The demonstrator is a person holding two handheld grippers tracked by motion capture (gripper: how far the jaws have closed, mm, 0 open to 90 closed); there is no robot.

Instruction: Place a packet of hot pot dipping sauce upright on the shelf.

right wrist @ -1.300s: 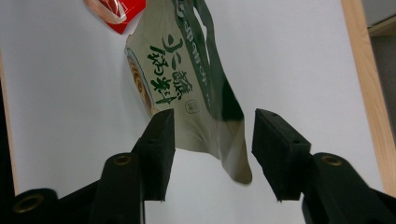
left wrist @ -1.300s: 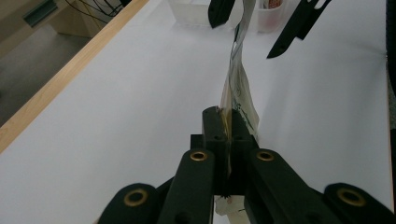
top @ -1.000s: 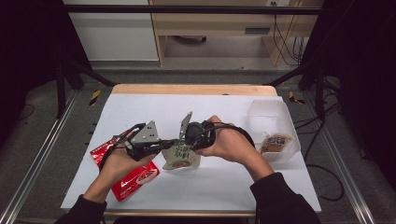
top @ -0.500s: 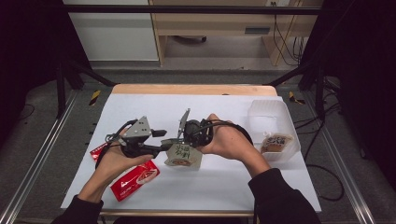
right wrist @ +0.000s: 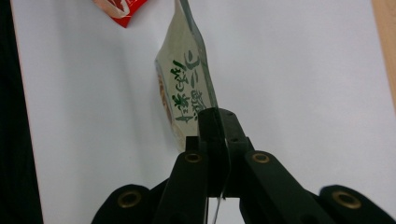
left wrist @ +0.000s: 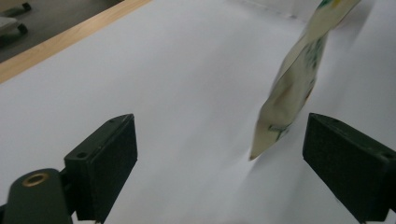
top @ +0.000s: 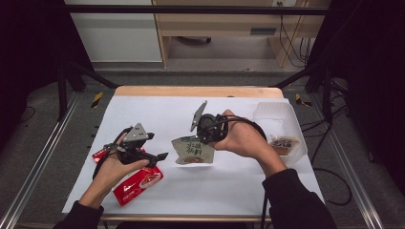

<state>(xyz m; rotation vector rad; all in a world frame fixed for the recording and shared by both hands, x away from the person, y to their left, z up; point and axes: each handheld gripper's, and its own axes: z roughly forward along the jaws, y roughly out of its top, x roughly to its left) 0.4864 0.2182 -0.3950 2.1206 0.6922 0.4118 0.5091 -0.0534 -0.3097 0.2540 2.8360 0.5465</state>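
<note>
**Right gripper pinches the pale packet; left gripper stands wide beside it**

The right gripper (top: 203, 138) is clamped on one edge of the pale packet (top: 193, 150), a cream pouch with green lettering. In the right gripper view its jaws are pressed together on the packet's (right wrist: 187, 88) rim, and the pouch runs away from them edge-on over the white desk (right wrist: 299, 70). In the high view the packet sits near the middle of the desk (top: 157, 114), just left of the right hand (top: 241, 138).

The left gripper (top: 160, 156) has just been opening its jaws, and they now stand far apart with nothing pressed between them. In the left gripper view, the packet (left wrist: 294, 88) hangs tilted ahead, its lower corner near the right jaw but clear of both pads. The left hand (top: 114, 164) rests above a red packet (top: 138, 183) lying flat at the desk's left front; a second bit of red wrapper (top: 99, 155) shows just behind the hand.

At the desk's right edge is a clear tub (top: 279, 119), with a brown snack pack (top: 283, 143) in it.
</note>
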